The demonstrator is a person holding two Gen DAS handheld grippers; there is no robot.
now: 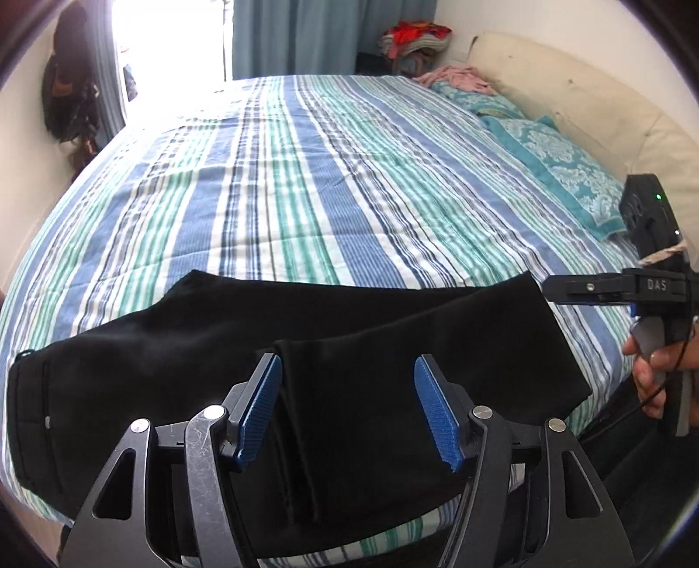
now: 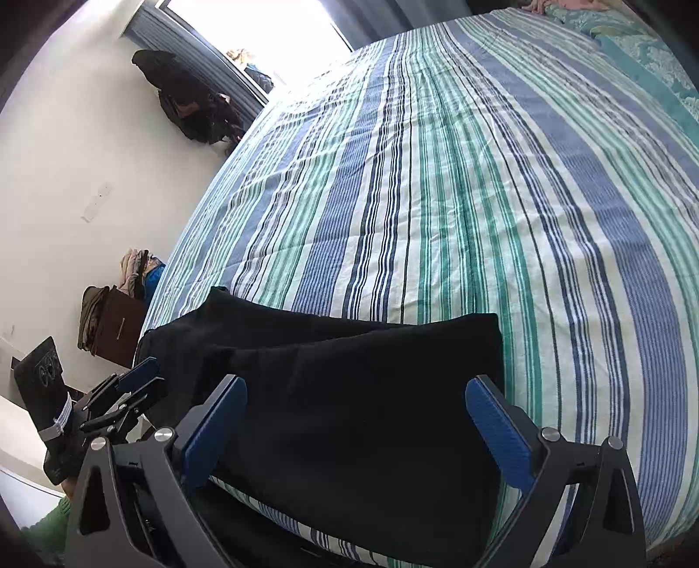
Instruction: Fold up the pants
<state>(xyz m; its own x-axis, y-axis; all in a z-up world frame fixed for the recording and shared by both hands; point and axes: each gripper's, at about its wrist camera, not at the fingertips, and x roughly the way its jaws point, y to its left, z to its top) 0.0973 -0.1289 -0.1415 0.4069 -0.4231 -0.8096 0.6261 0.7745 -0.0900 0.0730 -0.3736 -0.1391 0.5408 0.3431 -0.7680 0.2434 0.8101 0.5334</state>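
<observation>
Black pants (image 1: 209,345) lie partly folded on the near edge of the striped bed (image 1: 306,174), waistband at the left. My left gripper (image 1: 347,371) is open over the folded leg ends, its blue pads on either side of the cloth, holding nothing. My right gripper (image 2: 356,397) is open over the right end of the pants (image 2: 349,415), apart from the cloth. The right gripper also shows in the left wrist view (image 1: 546,290) at the pants' right corner. The left gripper shows at the lower left of the right wrist view (image 2: 140,384).
Teal patterned pillows (image 1: 559,161) and a cream headboard (image 1: 589,105) lie along the bed's right side. A pile of clothes (image 1: 415,35) sits at the far corner. Dark bags (image 1: 65,100) hang on the left wall. A brown box (image 2: 118,327) stands by the bed.
</observation>
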